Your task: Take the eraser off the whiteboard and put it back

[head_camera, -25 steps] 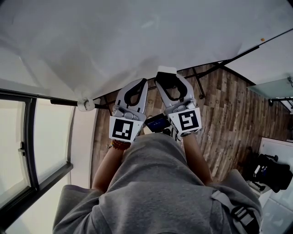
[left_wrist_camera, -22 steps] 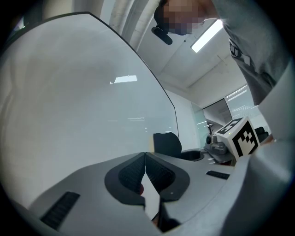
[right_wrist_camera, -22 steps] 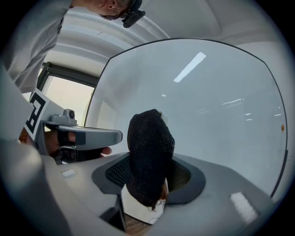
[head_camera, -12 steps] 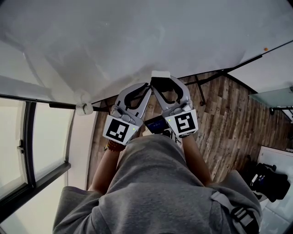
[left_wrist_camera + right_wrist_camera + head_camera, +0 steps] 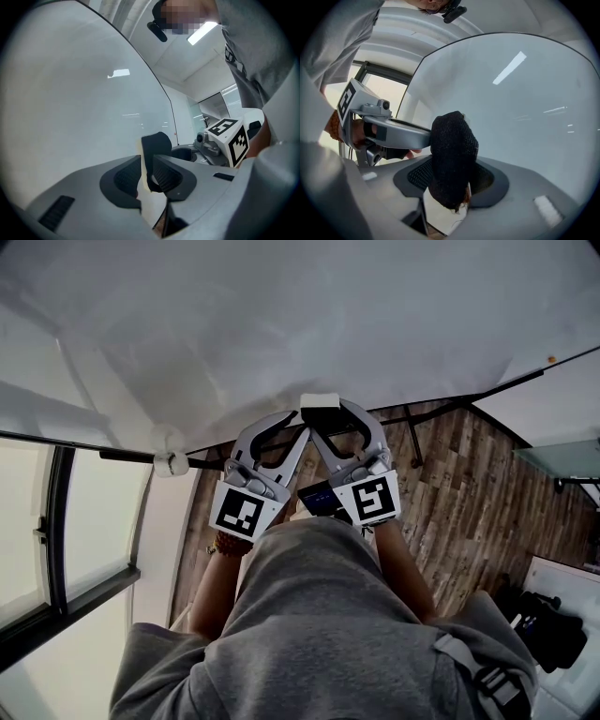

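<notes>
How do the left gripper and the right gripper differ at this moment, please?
The right gripper has its jaws spread wide, clamped on the black eraser; the left gripper has its jaws nearly together, only a narrow gap between. In the head view the left gripper slants rightward and the right gripper leftward, tips converging. Both point at the whiteboard.

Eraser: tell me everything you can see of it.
The eraser is a small block with black fuzzy felt on one side and a pale backing on the other, and loose threads at its lower end. The right gripper clamps it, and the left gripper appears to pinch its edge. It sits close to the whiteboard; whether they touch is unclear.
</notes>
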`<state>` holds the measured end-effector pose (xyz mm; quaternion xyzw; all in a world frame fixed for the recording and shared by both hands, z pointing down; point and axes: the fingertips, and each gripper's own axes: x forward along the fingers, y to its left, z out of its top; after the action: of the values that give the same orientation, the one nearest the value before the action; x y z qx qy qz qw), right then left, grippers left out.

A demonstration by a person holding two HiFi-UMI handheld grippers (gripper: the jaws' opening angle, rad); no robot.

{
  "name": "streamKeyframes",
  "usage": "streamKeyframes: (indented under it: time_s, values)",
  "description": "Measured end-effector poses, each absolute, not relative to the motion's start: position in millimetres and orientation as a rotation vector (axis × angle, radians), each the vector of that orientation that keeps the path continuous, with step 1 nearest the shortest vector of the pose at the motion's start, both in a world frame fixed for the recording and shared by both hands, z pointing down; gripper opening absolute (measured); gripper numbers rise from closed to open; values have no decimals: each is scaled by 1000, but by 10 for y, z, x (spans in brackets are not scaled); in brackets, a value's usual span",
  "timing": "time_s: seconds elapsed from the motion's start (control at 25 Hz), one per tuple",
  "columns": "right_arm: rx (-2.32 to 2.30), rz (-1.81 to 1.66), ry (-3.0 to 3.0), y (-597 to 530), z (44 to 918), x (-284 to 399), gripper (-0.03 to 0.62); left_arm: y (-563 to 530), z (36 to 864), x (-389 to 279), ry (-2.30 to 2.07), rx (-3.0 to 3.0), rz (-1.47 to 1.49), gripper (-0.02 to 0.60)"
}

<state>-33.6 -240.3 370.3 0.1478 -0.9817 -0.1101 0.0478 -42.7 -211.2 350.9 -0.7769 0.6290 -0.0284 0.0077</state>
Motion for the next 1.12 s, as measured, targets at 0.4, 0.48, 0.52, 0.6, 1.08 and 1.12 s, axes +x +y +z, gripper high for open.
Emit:
streamKeyframes:
  time_s: [0.4,0.48,0.52,0.6,1.08,1.12]
  values:
    - [459,-443,-2876,-2545,3740,-380,222,-2256,3534,-488,2051,-2375,-97,77]
    - [469,-492,-2844,-2577,3766,-368,222,-2280,3538,-493,2068,-2365,-92,77]
    - [472,-503,-2837,-2591,3761,-368,224,-2295,3539,-492,2077,-2360,-89,77]
    - [475,-517,-2825,-2623,3750,-376,224,-2330,3548,-499,2098,-2352,-92,76]
    - [502,-572,-2776,-2769,3778,-425,222,-2515,3591,-600,2164,-2293,-83,76]
    - [502,-572,-2775,-2778,3772,-430,222,-2525,3585,-599,2165,-2295,-79,77]
